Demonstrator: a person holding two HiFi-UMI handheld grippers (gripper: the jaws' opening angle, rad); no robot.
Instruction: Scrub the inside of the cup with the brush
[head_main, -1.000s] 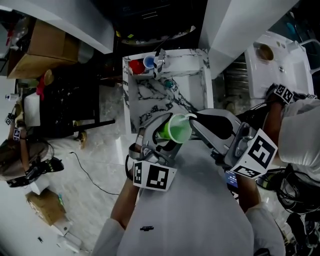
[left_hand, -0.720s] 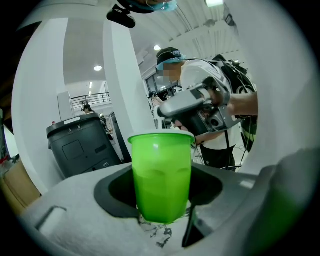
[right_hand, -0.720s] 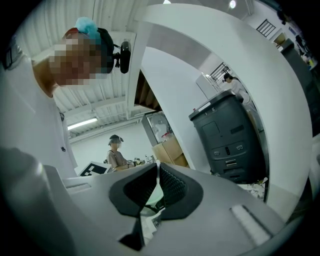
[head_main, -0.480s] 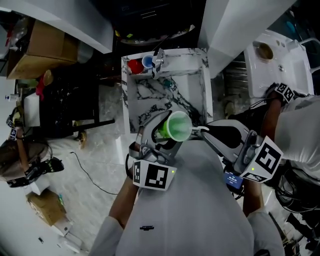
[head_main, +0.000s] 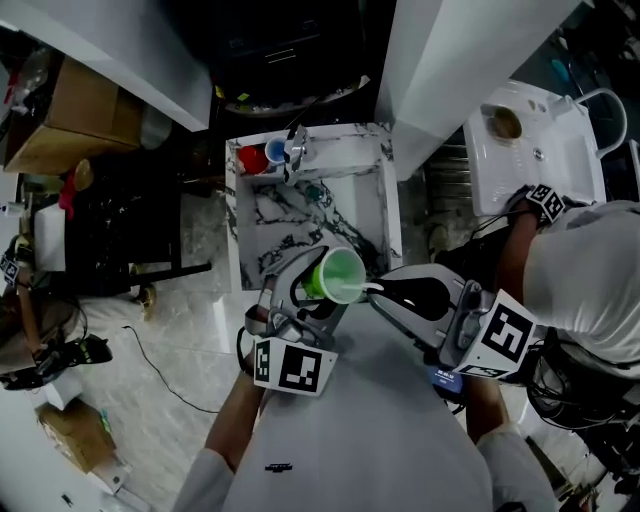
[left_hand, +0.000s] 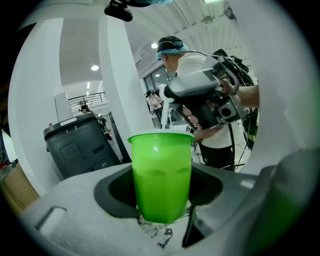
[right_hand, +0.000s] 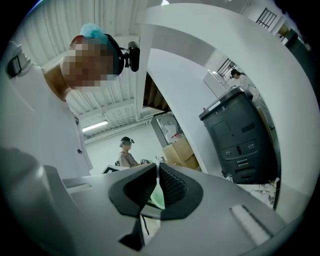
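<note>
A bright green cup (head_main: 337, 275) lies on its side between the jaws of my left gripper (head_main: 318, 292), mouth turned right. In the left gripper view the cup (left_hand: 161, 175) fills the gap in the left gripper (left_hand: 162, 210), which is shut on it. My right gripper (head_main: 373, 291) points at the cup's mouth from the right. It is shut on the thin white brush handle (left_hand: 164, 112), which reaches down to the rim. In the right gripper view the right gripper (right_hand: 156, 172) has its ribbed pads almost together. The brush head is hidden.
Below the cup is a marble-patterned sink basin (head_main: 262, 218) with a red cup (head_main: 254, 158), a blue cup (head_main: 275, 151) and a faucet (head_main: 298, 148) at its far end. A white washbasin (head_main: 520, 150) stands to the right. Cardboard boxes (head_main: 60, 110) are at the far left.
The head view has shifted. My right gripper has swung lower, from above the cup's rim to its right side. The cup stays in my left gripper.
</note>
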